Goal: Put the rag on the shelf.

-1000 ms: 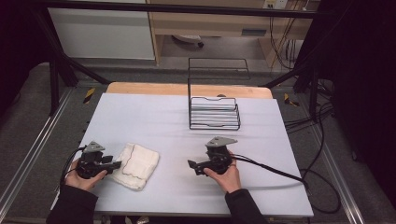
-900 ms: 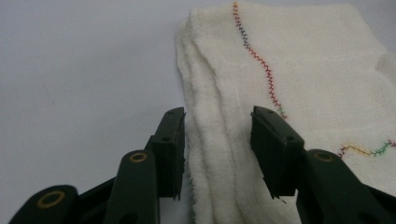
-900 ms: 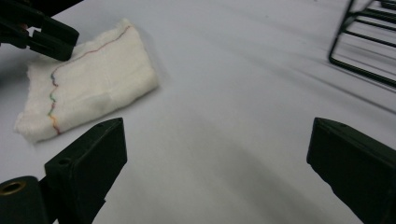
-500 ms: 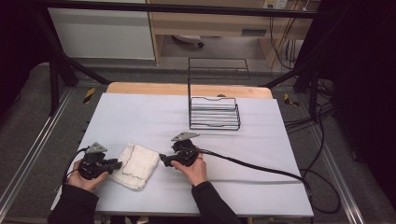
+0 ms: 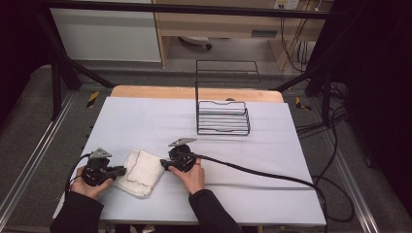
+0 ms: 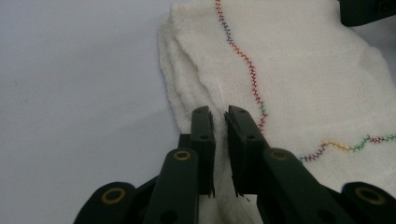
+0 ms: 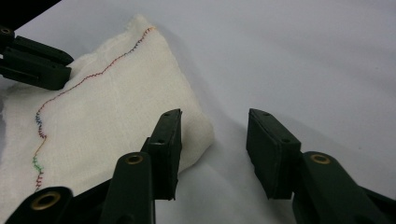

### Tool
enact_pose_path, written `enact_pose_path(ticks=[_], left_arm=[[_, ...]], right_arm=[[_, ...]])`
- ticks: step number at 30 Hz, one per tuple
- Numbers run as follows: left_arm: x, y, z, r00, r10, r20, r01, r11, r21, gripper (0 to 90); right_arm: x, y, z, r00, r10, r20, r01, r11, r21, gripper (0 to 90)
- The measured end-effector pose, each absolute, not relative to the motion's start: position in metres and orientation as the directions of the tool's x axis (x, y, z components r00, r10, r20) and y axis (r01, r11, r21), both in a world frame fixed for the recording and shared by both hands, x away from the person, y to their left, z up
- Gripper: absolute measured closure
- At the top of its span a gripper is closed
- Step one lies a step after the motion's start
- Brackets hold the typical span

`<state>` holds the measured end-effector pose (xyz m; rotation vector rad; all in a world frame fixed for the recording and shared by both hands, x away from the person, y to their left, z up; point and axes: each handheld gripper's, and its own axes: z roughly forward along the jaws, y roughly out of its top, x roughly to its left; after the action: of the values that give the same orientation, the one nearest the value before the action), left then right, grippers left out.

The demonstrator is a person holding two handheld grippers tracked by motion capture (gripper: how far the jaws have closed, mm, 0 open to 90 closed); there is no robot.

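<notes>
Nearest the person, the left hand-held gripper sits at the left edge of a folded white cloth, low on the tabletop. In the left gripper view its jaws are pressed together on a layer of that edge, with fabric showing in the thin gap between them. The right hand-held gripper is at the cloth's opposite edge. In the right gripper view its jaws stand well apart, 1 jaw over the cloth's corner and the other over bare tabletop, holding nothing.

The cloth lies flat in several layers, with a wavy line of multicoloured stitching running across it. It looks light, soft and limp, so it would likely sag and unfold when lifted. The loose weave should give the jaws good friction, and it seems in no way fragile. A hold on all the layers at a corner or folded edge would probably keep it together; pinching only the top layer would likely peel it open. With 1 edge already clamped, the corner by the right jaws looks like the natural second hold.

Farther back, a black wire rack stands near the tabletop's far edge, well apart from the cloth. No brand, label or writing can be read anywhere.
</notes>
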<state>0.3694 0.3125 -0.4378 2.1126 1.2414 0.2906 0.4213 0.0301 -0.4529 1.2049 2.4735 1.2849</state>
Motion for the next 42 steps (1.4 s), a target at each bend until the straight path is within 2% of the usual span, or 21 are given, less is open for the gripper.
enact_pose_path(ticks=[6,13,22,28,36,40,42], left_arm=[[0.369,0.313,-0.438,0.524,0.841,-0.137,0.693,-0.327,0.643,80.9],[0.369,0.314,-0.439,0.521,0.842,-0.143,0.692,-0.318,0.648,80.7],[0.365,0.31,-0.436,0.496,0.856,-0.148,0.707,-0.299,0.641,81.7],[0.36,0.295,-0.434,0.529,0.832,-0.167,0.703,-0.318,0.636,81.7],[0.349,0.262,-0.434,0.577,0.805,-0.137,0.664,-0.365,0.653,80.8],[0.351,0.256,-0.43,0.588,0.801,-0.111,0.63,-0.368,0.684,75.1],[0.355,0.257,-0.427,0.582,0.809,-0.085,0.614,-0.368,0.699,63.8]], right_arm=[[0.42,0.035,-0.456,-0.673,0.679,0.293,0.625,0.311,0.716,65.7],[0.418,0.038,-0.456,-0.681,0.666,0.305,0.62,0.302,0.724,82.3],[0.413,0.031,-0.438,-0.686,0.67,0.285,0.604,0.305,0.736,84.4],[0.41,0.013,-0.426,-0.667,0.695,0.269,0.622,0.321,0.715,84.6],[0.41,-0.016,-0.43,-0.662,0.711,0.237,0.618,0.339,0.709,84.6],[0.412,-0.025,-0.434,-0.667,0.722,0.186,0.589,0.357,0.725,84.5],[0.414,-0.025,-0.44,-0.668,0.727,0.16,0.578,0.371,0.727,84.0]])
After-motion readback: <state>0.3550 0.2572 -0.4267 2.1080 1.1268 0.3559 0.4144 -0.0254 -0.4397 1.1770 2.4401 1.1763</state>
